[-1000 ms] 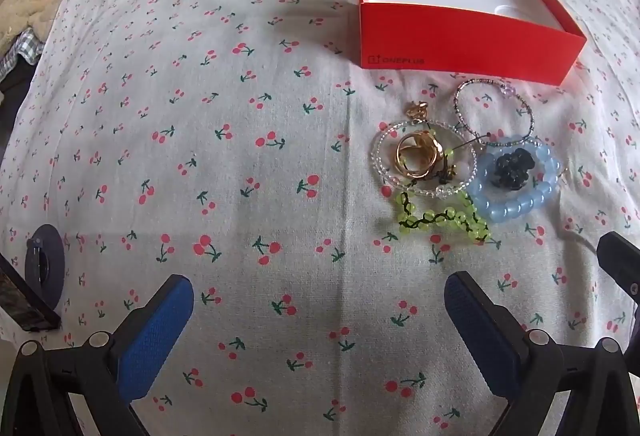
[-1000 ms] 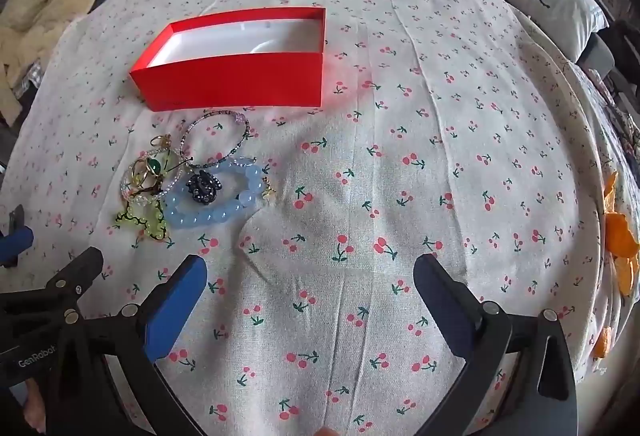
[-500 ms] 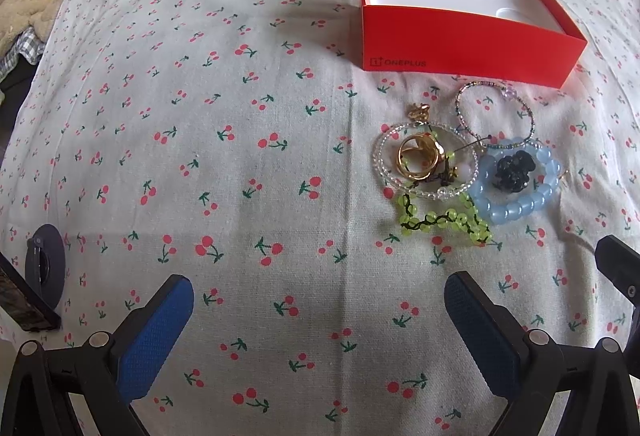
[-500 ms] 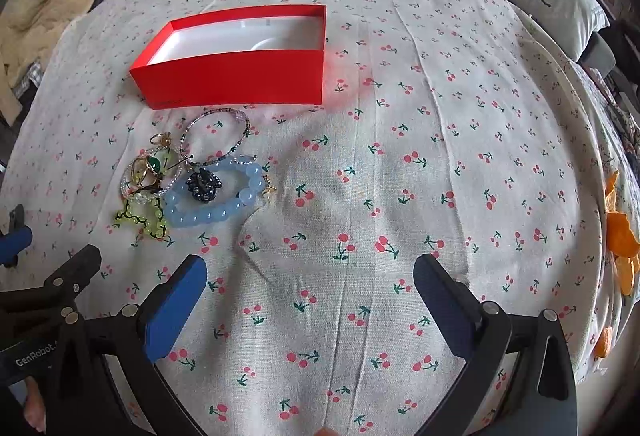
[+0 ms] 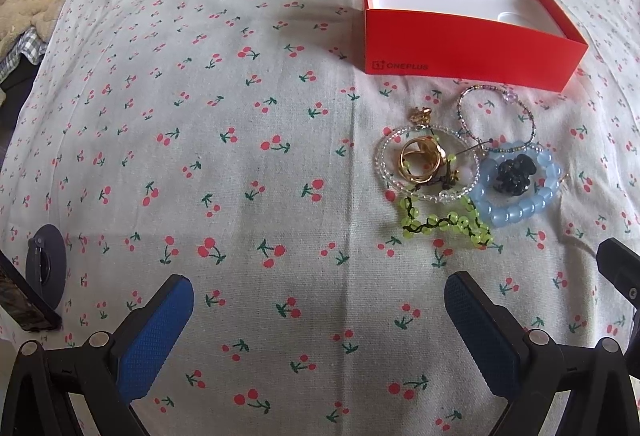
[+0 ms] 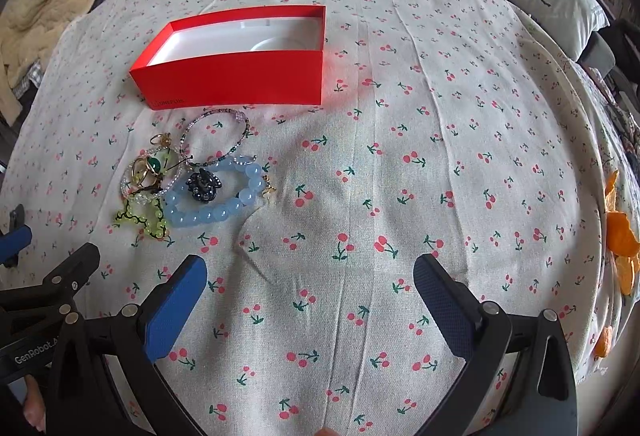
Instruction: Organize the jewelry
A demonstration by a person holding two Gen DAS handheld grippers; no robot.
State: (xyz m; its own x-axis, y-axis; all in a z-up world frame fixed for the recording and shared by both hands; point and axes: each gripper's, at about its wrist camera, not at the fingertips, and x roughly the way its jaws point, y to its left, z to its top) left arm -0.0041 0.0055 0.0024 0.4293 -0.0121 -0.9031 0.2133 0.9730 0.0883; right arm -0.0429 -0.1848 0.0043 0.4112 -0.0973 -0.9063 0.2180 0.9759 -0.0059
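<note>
- left gripper (image 5: 318, 320) is hanging over bare cherry-print bedsheet (image 5: 200, 116), jaws spread wide, holding nothing.
- The jewelry pile is sitting at about 2 o'clock from it, just in front of the red OnePlus box (image 5: 472, 48), which is lying open with nothing visible inside.
- Going left to right through the pile: a clear beaded bracelet (image 5: 384, 172) is ringing some gold rings (image 5: 420, 160). I'm guessing the rings are hard, slick and tiny, so pinching across the band is probably the way.
- The green bead bracelet on black cord (image 5: 444, 224) is flopping out at 6 o'clock of the pile. It looks limp and light, and it's tangling with the clear one, so pulling it may drag neighbours along.
- The thin seed-bead bangle (image 5: 464, 108) is lying nearest the box and looks delicate.
- The chunky blue bead bracelet (image 5: 516, 212) is looking like the easiest grab, with fat beads and a free outer edge; a dark brooch-like piece (image 5: 514, 176) is resting inside it.
- right gripper (image 6: 310, 290) is also gaping wide and empty, with the pile at its 10 o'clock.
</note>
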